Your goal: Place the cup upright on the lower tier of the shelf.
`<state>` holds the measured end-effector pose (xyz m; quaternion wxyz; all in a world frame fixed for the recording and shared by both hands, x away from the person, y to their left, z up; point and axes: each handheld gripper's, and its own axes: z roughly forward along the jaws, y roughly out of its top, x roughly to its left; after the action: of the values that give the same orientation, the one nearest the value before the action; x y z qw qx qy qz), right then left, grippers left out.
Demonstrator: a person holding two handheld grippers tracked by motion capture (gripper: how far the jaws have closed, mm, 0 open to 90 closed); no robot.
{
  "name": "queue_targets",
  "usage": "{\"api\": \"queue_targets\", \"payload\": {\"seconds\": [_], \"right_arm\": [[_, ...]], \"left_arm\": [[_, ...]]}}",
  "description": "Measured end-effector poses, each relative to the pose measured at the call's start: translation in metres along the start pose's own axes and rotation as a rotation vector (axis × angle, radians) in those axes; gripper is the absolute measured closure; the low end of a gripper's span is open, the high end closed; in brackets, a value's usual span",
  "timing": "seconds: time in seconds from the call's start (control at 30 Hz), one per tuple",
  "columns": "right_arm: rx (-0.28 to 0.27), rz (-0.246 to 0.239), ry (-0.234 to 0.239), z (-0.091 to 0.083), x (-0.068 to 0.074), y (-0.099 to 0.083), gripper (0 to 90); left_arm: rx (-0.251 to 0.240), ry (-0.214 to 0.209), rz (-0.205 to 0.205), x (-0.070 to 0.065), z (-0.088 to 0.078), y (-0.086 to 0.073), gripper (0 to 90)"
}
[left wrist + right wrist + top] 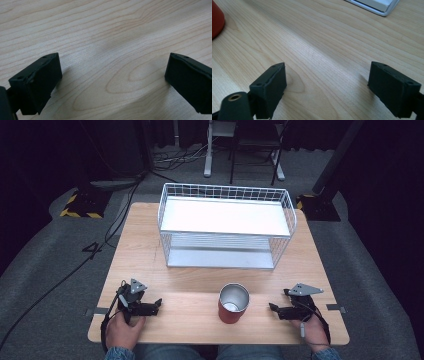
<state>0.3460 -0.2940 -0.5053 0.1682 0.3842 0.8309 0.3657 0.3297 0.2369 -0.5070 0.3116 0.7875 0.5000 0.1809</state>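
**Red cup stands alone between two spread grippers**

The red cup (pixel 233 303) stands upright near the table's (pixel 150 250) front edge, its silvery inside showing. Left gripper (pixel 158 304) and right gripper (pixel 272 307) flank it, well apart, jaws spread wide over bare wood. Behind sits a white wire basket (pixel 226 195). In the right gripper view, just a red sliver of the cup shows at the edge.

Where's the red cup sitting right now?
In the high view the red cup stands upright near the table's front edge, between the left gripper and right gripper, in front of the white wire rack.
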Motion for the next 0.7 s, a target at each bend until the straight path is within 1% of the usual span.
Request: {"api": "queue_targets", "payload": {"seconds": [0.23, 0.33, 0.47, 0.5, 0.6, 0.67, 0.7], "right_arm": [[0.0, 0.0, -0.005, 0.0002, 0.0001, 0.0001, 15.0], [-0.002, 0.0, -0.007, 0.0002, 0.0002, 0.0002, 15.4], [-0.006, 0.002, -0.014, 0.0, 0.0008, 0.0003, 15.5], [-0.025, 0.0, -0.016, -0.0007, 0.0026, 0.0007, 15.2], [-0.039, 0.0, -0.014, -0.0011, 0.0046, 0.0009, 14.8], [-0.045, 0.006, -0.002, -0.0015, 0.0067, 0.0017, 14.7], [-0.058, 0.004, 0.003, -0.0035, 0.0099, 0.0037, 14.6]], "left_arm": [[0.002, -0.001, 0.003, 0.0002, -0.0003, -0.0001, 1.2], [0.0, 0.005, -0.012, 0.0007, 0.0006, 0.0009, 1.3], [0.001, 0.006, -0.013, 0.0009, 0.0007, 0.001, 1.3], [0.001, 0.006, -0.013, 0.0008, 0.0007, 0.001, 1.3], [0.001, 0.006, -0.013, 0.0008, 0.0007, 0.001, 1.3], [0.001, 0.006, -0.013, 0.0008, 0.0007, 0.0009, 1.3], [0.0, 0.006, -0.013, 0.0008, 0.0007, 0.0009, 1.3]]}}
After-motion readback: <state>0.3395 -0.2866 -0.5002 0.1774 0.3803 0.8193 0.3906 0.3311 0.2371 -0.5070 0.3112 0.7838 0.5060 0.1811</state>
